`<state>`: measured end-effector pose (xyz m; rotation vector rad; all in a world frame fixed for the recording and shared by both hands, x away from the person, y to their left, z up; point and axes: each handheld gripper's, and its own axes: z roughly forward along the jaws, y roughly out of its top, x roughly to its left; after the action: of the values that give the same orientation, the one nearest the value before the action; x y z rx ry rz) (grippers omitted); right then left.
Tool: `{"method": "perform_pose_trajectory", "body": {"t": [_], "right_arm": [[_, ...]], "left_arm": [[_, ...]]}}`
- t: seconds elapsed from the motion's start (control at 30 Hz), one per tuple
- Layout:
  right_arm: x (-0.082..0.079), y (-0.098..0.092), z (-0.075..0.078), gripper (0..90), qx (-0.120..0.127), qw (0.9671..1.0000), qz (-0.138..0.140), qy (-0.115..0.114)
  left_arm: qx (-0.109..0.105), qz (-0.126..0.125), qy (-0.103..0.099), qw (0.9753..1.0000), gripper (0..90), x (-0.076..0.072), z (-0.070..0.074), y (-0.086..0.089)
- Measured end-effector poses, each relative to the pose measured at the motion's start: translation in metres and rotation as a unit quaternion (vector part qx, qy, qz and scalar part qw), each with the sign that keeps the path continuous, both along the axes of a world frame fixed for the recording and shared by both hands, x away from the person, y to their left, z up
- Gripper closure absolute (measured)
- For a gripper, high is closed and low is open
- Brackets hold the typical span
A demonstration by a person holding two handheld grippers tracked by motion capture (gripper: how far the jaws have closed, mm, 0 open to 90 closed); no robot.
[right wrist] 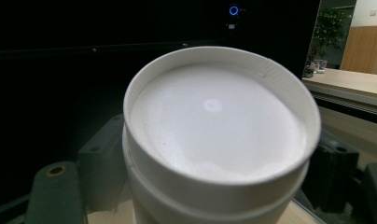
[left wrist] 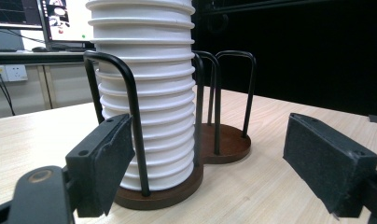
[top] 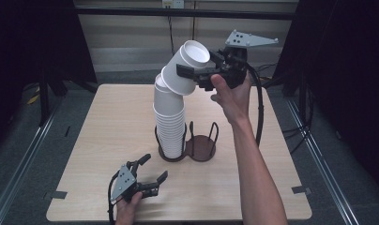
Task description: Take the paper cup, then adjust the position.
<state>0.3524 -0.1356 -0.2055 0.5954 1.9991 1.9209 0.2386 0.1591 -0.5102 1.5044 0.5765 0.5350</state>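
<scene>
A tall stack of upside-down white paper cups [top: 169, 124] stands in the left ring of a dark two-ring wire holder [top: 200, 149] at mid-table. The stack's top cups [top: 186, 67] lean over to the right, and my right gripper [top: 191, 75] is shut on them, held high by a hand. In the right gripper view the uppermost cup's recessed base [right wrist: 219, 116] sits between the jaws of the right gripper [right wrist: 217, 179]. My left gripper [top: 155, 168] rests open near the table's front edge. Seen from the left gripper [left wrist: 209, 161], the stack [left wrist: 144, 88] stands just beyond the left pad [left wrist: 107, 163].
The holder's right ring [left wrist: 228, 142] has nothing in it. The light wooden table [top: 108, 122] has bare room left of the holder. Dark curtains flank both sides. The right forearm [top: 255, 173] crosses the table's right half, with a black cable [top: 259, 108] looping beside it.
</scene>
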Motion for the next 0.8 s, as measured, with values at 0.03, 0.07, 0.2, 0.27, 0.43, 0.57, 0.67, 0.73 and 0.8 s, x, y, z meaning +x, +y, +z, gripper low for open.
{"method": "perform_pose_trajectory", "body": {"t": [0.03, 0.07, 0.2, 0.27, 0.43, 0.57, 0.67, 0.73, 0.8], "right_arm": [[-0.001, -0.001, -0.001, 21.6, 0.000, 1.0000, 0.000, 0.000], [-0.002, -0.003, -0.001, 21.6, 0.000, 1.0000, -0.002, 0.000], [-0.008, -0.009, -0.003, 21.6, -0.006, 0.9999, -0.010, 0.003], [-0.011, -0.014, -0.003, 21.6, -0.002, 0.9999, -0.010, 0.003], [-0.016, -0.021, -0.006, 21.6, -0.002, 0.9999, -0.014, 0.009], [-0.020, -0.027, -0.009, 21.6, -0.002, 0.9998, -0.019, 0.009], [-0.023, -0.030, -0.012, 21.6, 0.004, 0.9997, -0.021, 0.012], [-0.025, -0.033, -0.016, 21.6, 0.000, 0.9996, -0.025, 0.014], [-0.027, -0.037, -0.020, 21.5, -0.001, 0.9998, -0.017, 0.015]], "left_arm": [[0.000, 0.000, 0.000, 1.0000, 16.0, 0.000, 0.000, 0.000], [0.000, 0.000, 0.000, 1.0000, 16.0, 0.000, 0.000, 0.000], [-0.001, 0.001, -0.001, 1.0000, 15.9, 0.000, 0.000, 0.000], [0.000, 0.000, 0.000, 1.0000, 15.9, 0.000, 0.000, 0.000], [-0.004, -0.003, 0.003, 1.0000, 15.9, 0.000, 0.000, -0.001], [0.000, 0.007, 0.000, 1.0000, 15.6, 0.000, 0.000, 0.000], [0.001, 0.009, 0.000, 1.0000, 15.5, 0.000, 0.000, 0.000], [0.001, 0.009, 0.000, 1.0000, 15.6, 0.000, 0.000, 0.000], [0.001, 0.010, 0.000, 0.9999, 15.8, 0.000, 0.000, 0.000]]}}
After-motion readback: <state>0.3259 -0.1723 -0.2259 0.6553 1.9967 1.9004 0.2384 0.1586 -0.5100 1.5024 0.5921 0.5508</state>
